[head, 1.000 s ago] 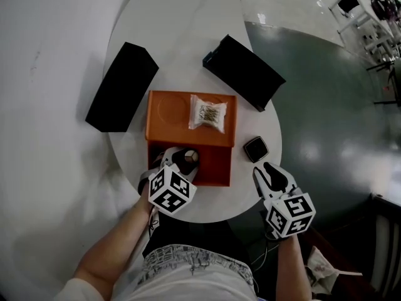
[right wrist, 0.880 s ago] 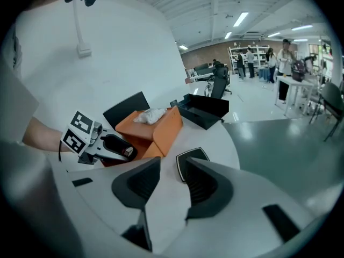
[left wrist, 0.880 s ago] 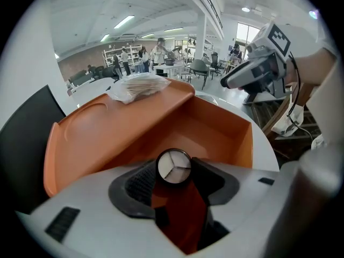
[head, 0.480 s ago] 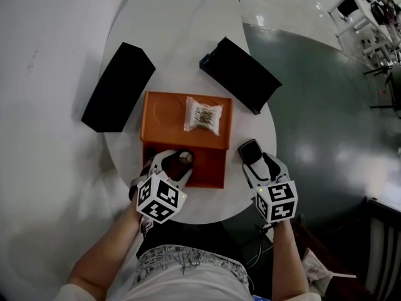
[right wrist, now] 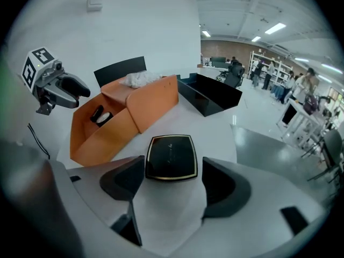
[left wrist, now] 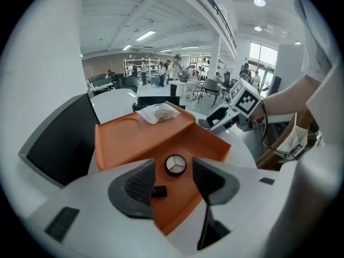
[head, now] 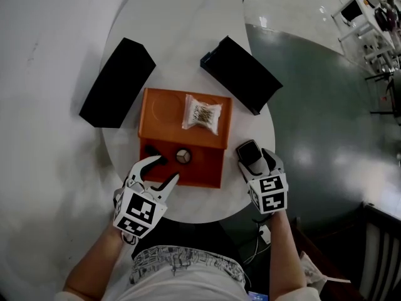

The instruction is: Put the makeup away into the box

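Note:
An orange box (head: 207, 166) lies in the middle of the round white table (head: 188, 30). Its near compartment holds a round white-capped jar (head: 183, 156) and a small black piece (head: 152, 149). My left gripper (head: 170, 167) hovers over the box's near edge, open and holding nothing; the jar (left wrist: 176, 165) shows past its jaws. A black square compact (head: 249, 150) lies on the table right of the box. My right gripper (head: 254, 157) straddles it. Its jaws have just been opening, and the compact (right wrist: 171, 157) sits between the pads, which stand clear of its sides.
A clear plastic packet (head: 202, 114) rests on the box's far tray part. A long black box (head: 117, 83) lies at the back left and an open black box (head: 241, 74) at the back right. The table's edge runs close behind both grippers.
My left gripper pulled back out of the box toward me and stands open, with the jar left inside. My right gripper moved forward and down around the compact, jaws spread wider.

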`<state>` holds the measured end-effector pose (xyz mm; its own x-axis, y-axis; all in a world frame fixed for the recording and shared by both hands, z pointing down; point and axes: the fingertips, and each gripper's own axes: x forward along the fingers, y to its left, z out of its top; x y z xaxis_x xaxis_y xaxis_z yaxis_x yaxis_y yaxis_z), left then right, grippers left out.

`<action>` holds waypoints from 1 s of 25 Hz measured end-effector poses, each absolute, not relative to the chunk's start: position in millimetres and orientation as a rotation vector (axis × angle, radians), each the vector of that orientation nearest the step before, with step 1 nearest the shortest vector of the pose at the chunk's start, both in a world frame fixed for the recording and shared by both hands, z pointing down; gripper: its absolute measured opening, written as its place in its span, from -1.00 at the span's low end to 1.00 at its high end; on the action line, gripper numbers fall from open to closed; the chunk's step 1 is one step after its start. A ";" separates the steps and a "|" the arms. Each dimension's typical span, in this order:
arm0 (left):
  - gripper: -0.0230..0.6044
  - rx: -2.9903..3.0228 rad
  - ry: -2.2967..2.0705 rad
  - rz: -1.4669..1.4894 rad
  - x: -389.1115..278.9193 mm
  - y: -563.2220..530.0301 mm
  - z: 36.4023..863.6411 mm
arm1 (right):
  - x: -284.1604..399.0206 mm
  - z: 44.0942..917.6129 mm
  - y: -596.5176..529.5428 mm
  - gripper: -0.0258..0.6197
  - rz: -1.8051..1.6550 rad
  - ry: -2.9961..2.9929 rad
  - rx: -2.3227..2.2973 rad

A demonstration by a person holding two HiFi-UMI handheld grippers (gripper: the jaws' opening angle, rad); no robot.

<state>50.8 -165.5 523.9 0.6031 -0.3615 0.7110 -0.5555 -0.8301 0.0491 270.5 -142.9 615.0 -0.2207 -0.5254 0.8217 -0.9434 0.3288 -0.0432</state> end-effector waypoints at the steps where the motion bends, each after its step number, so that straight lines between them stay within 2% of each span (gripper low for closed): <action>1: -0.17 2.566 -0.760 1.044 49.5 -165.2 521.4 | 269.8 616.2 -143.9 0.17 0.725 -1.870 1.293; 15: -0.17 2.569 -0.820 0.968 38.7 -160.6 504.8 | 268.5 614.6 -142.5 0.09 0.765 -1.891 1.321; 25: -0.17 2.600 -0.798 0.909 25.6 -159.1 495.6 | 245.0 560.5 -128.1 0.08 0.769 -1.949 1.363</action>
<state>25.6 -159.1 495.6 0.6508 -0.4092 0.6395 -0.5811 -0.8106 0.0726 245.0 -128.1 560.5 -0.2651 -0.5818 0.7689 -0.9500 0.2939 -0.1052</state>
